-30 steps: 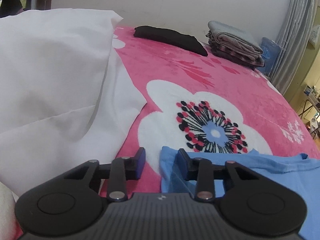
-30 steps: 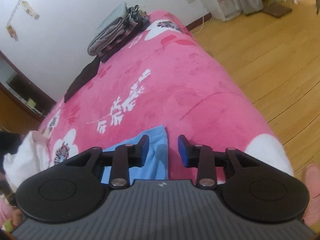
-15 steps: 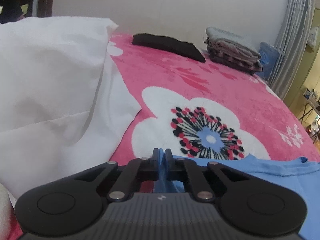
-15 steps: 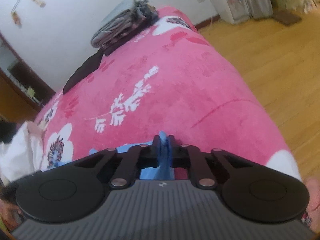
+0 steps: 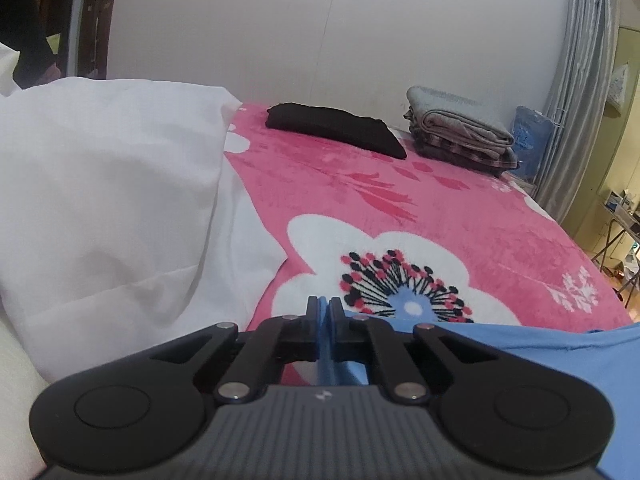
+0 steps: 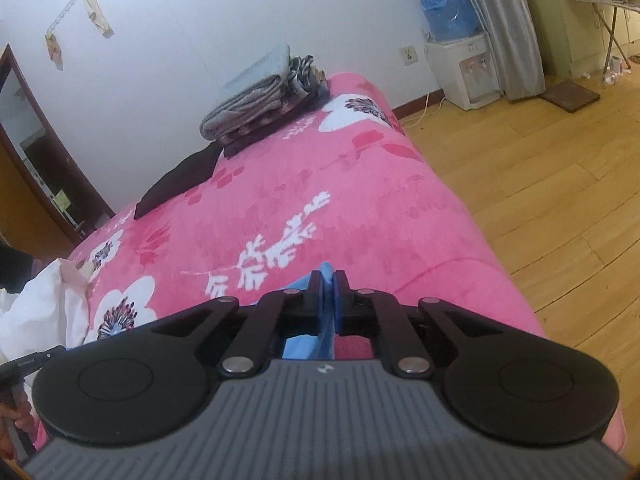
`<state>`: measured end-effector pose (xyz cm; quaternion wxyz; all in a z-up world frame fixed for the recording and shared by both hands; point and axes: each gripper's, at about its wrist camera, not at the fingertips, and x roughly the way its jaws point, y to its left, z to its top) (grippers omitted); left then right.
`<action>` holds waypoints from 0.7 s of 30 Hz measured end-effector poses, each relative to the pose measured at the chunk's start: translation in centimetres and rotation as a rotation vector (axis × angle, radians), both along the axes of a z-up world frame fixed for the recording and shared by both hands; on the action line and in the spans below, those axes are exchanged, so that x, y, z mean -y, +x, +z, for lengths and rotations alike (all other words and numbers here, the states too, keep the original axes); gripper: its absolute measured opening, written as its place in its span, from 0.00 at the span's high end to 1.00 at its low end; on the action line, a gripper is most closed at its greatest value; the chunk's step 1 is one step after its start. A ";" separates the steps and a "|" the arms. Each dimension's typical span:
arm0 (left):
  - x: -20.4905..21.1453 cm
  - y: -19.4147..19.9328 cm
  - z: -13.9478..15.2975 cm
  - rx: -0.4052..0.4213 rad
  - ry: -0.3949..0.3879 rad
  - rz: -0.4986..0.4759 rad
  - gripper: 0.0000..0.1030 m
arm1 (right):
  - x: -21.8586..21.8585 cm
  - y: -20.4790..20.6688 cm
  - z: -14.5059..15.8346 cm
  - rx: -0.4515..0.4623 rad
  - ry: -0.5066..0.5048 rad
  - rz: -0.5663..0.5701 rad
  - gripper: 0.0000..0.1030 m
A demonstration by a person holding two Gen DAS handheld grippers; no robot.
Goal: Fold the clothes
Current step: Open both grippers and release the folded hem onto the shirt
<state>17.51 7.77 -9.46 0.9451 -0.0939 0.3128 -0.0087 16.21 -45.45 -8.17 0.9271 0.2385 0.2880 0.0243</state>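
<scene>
Both tongs, left (image 5: 324,303) and right (image 6: 328,278), on blue shirt (image 5: 520,344) edge

Left wrist view: low over near edge of pink blanket (image 5: 460,208), facing across bed toward white wall, white bedding (image 5: 100,184) filling left of frame. Right wrist view: higher, rolled, facing along bed with wooden floor (image 6: 552,184) at right. Shared: black folded garment (image 5: 336,128) (image 6: 176,184), grey folded stack (image 5: 460,128) (image 6: 256,96), water dispenser (image 6: 464,64).
</scene>
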 end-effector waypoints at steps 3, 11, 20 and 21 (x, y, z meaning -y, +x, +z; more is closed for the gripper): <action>0.0 0.3 -0.1 -0.003 0.001 0.011 0.96 | -0.1 0.5 0.1 0.007 0.003 0.001 0.97; -0.6 0.0 -0.2 0.000 0.001 0.027 0.95 | -0.3 1.2 0.5 0.035 0.008 0.006 0.97; -0.7 1.8 -3.0 -0.105 0.000 0.041 0.94 | -0.6 3.4 -2.8 -0.044 0.030 -0.012 0.97; -0.7 1.8 -3.1 -0.105 0.003 0.041 0.92 | -0.7 3.7 -3.4 -0.060 0.034 -0.014 0.96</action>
